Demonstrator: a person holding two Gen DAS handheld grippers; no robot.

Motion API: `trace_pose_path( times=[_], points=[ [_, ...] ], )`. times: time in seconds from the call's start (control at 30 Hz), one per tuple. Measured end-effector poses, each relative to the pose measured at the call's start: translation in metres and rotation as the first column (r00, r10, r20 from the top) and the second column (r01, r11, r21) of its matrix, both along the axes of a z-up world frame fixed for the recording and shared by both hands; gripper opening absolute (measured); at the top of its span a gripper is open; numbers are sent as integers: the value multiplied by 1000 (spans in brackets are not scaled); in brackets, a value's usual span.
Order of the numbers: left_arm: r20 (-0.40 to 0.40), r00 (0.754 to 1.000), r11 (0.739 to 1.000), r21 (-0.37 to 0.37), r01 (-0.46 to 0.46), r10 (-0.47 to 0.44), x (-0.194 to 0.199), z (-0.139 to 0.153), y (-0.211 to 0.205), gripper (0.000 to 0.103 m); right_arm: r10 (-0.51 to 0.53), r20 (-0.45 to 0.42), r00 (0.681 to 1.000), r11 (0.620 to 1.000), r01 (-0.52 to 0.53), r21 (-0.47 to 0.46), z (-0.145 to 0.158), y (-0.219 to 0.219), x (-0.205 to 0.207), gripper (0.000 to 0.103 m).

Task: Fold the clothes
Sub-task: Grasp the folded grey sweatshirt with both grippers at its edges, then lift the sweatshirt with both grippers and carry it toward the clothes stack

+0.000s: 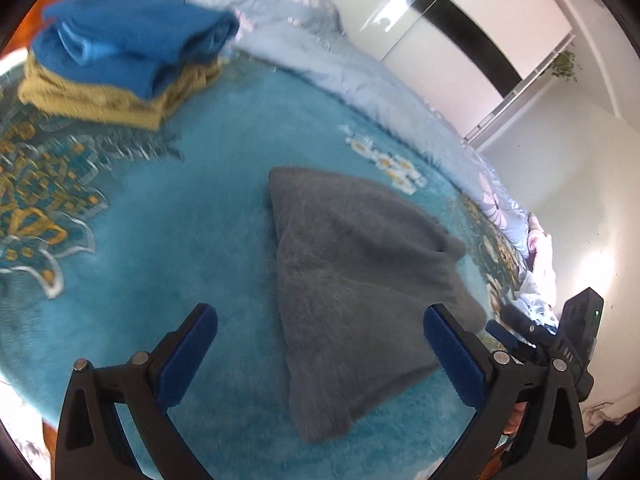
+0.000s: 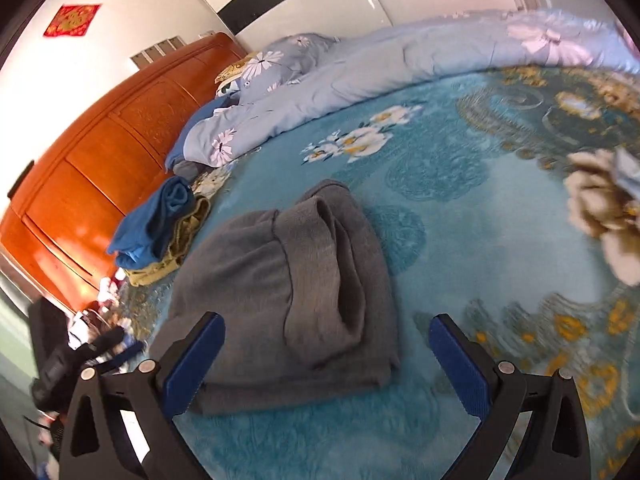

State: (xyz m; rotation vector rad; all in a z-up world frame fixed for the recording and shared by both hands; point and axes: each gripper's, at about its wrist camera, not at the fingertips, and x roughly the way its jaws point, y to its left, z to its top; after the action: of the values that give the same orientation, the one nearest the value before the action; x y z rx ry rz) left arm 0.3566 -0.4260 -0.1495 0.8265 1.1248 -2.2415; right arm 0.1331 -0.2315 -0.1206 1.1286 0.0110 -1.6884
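Observation:
A folded grey garment [image 1: 360, 280] lies on the teal blanket [image 1: 180, 240], and it also shows in the right wrist view [image 2: 288, 292]. My left gripper [image 1: 320, 320] is open and empty, hovering above the garment's near end. My right gripper [image 2: 326, 328] is open and empty, its jaws spread over the garment's near edge. The right gripper also shows at the lower right of the left wrist view [image 1: 516, 336]. A stack of folded clothes, a blue one [image 1: 132, 44] on a mustard one [image 1: 100, 100], sits farther off; it also shows in the right wrist view [image 2: 156, 224].
A rumpled light blue floral duvet [image 2: 400, 64] lies along the far side of the bed. An orange wooden headboard [image 2: 100, 168] stands at the left. White walls and wardrobe doors [image 1: 460, 40] rise behind. A cream item [image 2: 600, 208] blurs at the right edge.

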Motion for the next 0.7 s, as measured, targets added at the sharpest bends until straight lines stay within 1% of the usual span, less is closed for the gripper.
trace_pose_path(
  times=[0.1,0.27,0.33,0.43,0.47,0.5,0.53,0.57,0.6,0.67,0.7],
  points=[
    [-1,1000,999,49,10,-10,-11,-16,-8,102,19,10,1000,999,-19,32,-13,-22,-12,103],
    [-25,998,993,105,54,-51,-24,-34,-15,102,78,40,996,995,-80,56,-29,-50,-26,103],
    [-46,998,992,115,57,-52,-25,-36,-18,102,97,58,994,993,-101,69,-36,-59,-31,103],
    [-109,992,983,162,81,-64,-24,-36,-22,102,119,78,990,990,-125,68,-37,-67,-34,101],
    [-129,989,980,179,90,-68,-25,-37,-22,100,124,88,988,989,-130,65,-37,-69,-35,97],
    [-145,987,976,196,99,-71,-25,-38,-23,92,128,94,987,989,-134,60,-36,-70,-35,95],
    [-148,986,971,213,107,-76,-27,-40,-22,86,135,98,986,989,-140,52,-34,-72,-35,87],
    [-144,986,967,230,114,-82,-29,-43,-20,73,142,106,984,988,-148,53,-34,-73,-34,74],
    [-145,986,965,237,115,-82,-29,-45,-19,69,149,114,982,986,-156,59,-35,-75,-34,72],
    [-152,985,964,241,111,-75,-28,-48,-18,69,163,125,979,983,-172,69,-36,-78,-33,69],
    [-157,985,963,248,108,-70,-27,-48,-17,67,165,126,978,981,-176,76,-36,-79,-33,68]
  ],
)
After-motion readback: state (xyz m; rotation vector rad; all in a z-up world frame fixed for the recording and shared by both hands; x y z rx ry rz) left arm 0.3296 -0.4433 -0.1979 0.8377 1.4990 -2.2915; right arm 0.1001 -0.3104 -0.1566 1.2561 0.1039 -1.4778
